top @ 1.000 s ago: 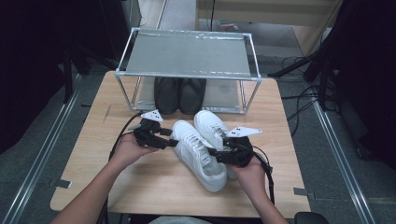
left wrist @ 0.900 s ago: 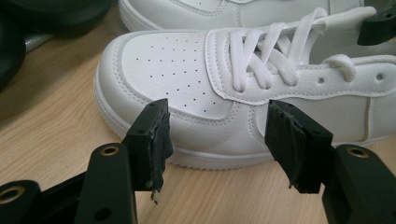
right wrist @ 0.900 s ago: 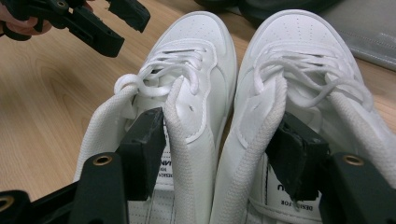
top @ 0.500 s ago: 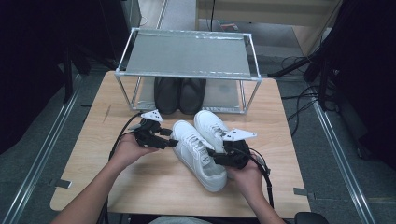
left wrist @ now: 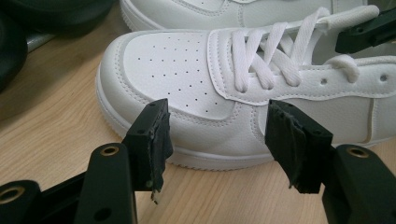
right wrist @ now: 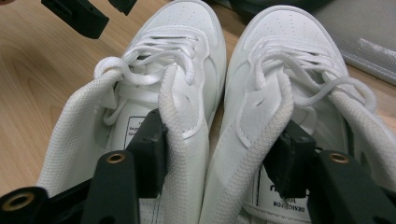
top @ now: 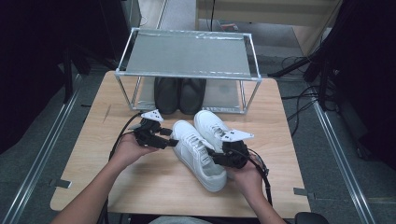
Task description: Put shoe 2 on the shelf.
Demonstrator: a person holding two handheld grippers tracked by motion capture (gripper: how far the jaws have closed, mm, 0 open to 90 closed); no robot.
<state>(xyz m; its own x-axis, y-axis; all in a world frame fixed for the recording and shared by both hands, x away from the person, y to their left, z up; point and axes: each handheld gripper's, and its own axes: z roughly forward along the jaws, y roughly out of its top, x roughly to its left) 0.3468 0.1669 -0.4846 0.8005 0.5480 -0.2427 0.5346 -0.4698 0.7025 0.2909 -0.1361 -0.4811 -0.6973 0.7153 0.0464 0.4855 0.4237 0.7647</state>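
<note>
Sneakers of smooth white perforated leather, flat laces, woodgrain table

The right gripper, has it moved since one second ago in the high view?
Yes. The right gripper has shifted a little left, toward the white shoes, judged against the table edge. Its jaws have been closing around their inner collars.

Printed insole labels, mostly unreadable

Right sneaker's insole label, upside down, partly reads "DESIGN FOR"; left sneaker's label is too small.

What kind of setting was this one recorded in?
Probably a lab or workshop recording station, not a home: a bare wooden table with a metal-frame shoe rack, loose floor cables and dark equipment stands around it.
</note>
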